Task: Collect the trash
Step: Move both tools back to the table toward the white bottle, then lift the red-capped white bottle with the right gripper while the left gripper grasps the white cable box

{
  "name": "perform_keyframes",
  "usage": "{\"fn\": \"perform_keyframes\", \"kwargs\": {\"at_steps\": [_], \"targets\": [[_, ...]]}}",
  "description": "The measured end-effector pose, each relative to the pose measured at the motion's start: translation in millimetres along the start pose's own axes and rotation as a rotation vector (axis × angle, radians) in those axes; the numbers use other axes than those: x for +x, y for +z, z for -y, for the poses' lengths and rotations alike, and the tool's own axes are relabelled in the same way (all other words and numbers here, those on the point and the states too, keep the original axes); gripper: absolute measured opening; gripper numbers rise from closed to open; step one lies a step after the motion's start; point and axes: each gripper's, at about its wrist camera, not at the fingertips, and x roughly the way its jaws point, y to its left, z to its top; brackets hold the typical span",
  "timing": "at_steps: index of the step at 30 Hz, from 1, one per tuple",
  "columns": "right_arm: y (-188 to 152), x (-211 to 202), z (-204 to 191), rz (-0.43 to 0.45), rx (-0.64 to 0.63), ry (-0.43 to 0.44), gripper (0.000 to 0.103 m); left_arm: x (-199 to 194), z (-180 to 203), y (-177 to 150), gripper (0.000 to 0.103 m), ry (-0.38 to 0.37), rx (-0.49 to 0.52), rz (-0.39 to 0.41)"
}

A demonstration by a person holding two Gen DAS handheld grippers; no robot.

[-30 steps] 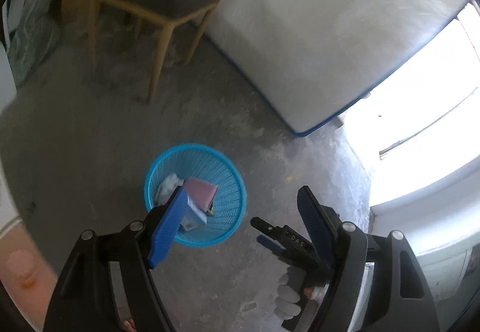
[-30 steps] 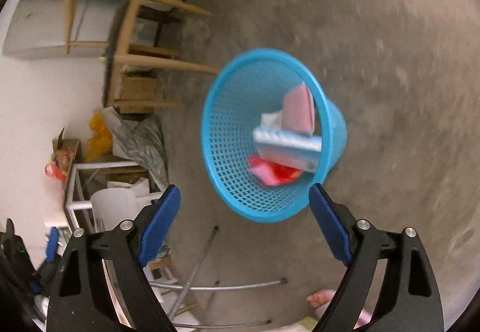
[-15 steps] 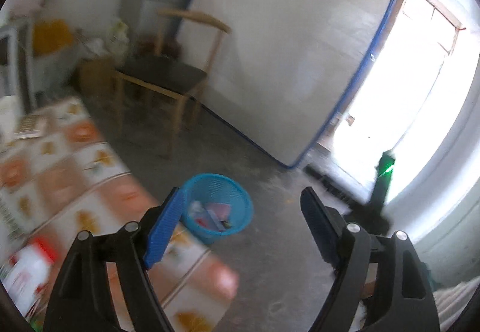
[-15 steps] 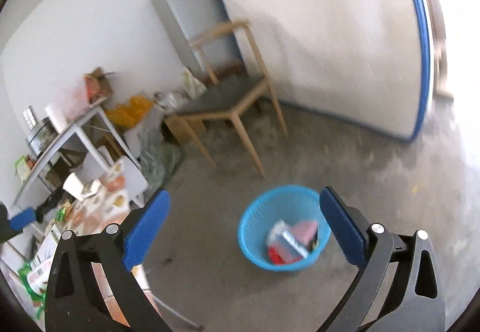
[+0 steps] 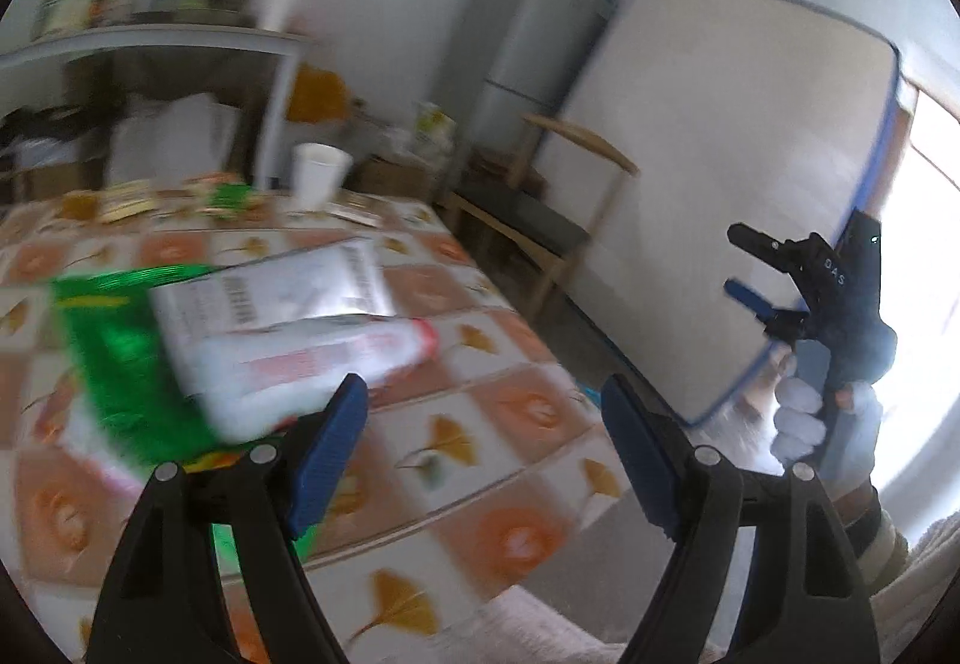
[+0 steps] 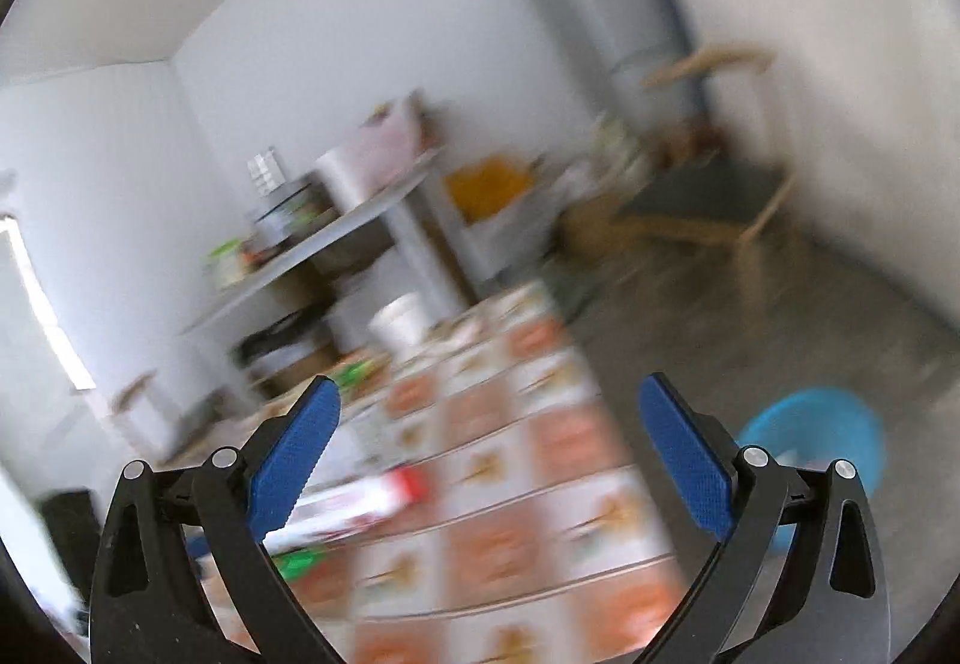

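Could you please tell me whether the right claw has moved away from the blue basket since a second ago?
Yes. The right claw was right over the blue basket; now it is higher and faces the tiled table, with the basket low at the right.

"DAS" on right gripper

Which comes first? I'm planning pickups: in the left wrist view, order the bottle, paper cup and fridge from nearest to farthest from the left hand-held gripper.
1. Bottle: lying on the table, just beyond the left hand-held gripper.
2. Paper cup: upright at the table's far edge.
3. Fridge: against the back wall.
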Motion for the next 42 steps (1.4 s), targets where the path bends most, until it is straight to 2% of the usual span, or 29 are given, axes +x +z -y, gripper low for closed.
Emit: {"fn": "perform_keyframes", "kwargs": {"at_steps": [3, 7, 12, 17, 22, 31, 36, 40, 42], "targets": [[-8, 34, -23, -0.133, 0.083, 0.151, 0.096, -20, -29, -5, 0.078, 0.056, -0.055, 0.050], [-30, 84, -55, -0.333, 0.223, 0.298, 0.089, -32, -50, -7, 0.078, 0.097, -0.112, 0.074], [-67, 139, -78, -0.603, 0.450, 0.401, 0.080, -25, -64, -10, 0.074, 0.135, -0.117, 0.071], [-102, 174, -92, -0.783, 0.619, 0.422, 0.078, -1, -77, -25, 0.059, 0.137, -0.135, -0.012], [-116, 185, -93, -0.855, 0.696, 0.358, 0.077, 13, -83, -42, 0.050, 0.114, -0.158, -0.081], [-120, 193, -66, -0.823, 0.776, 0.182, 0.077, 22, -84, -54, 0.048, 0.111, -0.151, -0.127], [-129, 200, -63, -0.817, 0.805, 0.142, 0.076, 23, -84, -56, 0.048, 0.107, -0.154, -0.127], [-137, 206, -63, -0.818, 0.827, 0.132, 0.068, 22, -84, -57, 0.048, 0.107, -0.156, -0.128], [-141, 208, -62, -0.815, 0.850, 0.157, 0.064, 22, -84, -57, 0.048, 0.107, -0.155, -0.128]]}}
